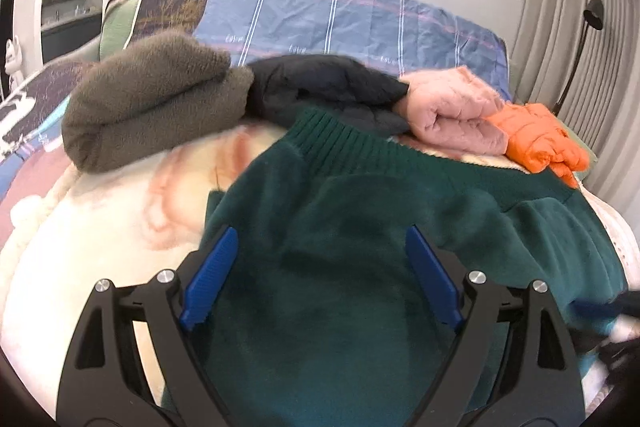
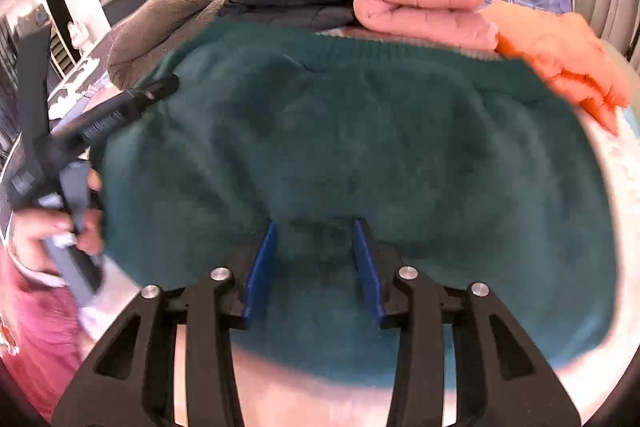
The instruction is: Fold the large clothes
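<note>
Green sweater (image 2: 340,131) motion-blurred, its near hem behind the right tongs (image 2: 316,231).

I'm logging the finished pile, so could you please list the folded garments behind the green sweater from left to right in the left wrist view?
Brown fleece → black jacket → pink garment → orange jacket.

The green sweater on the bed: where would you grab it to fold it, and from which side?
Probably the ribbed hem of the green sweater, coming from the near side: it runs as a straight, firm edge at the far end, and both grippers' fingers stand open above the cloth.
</note>
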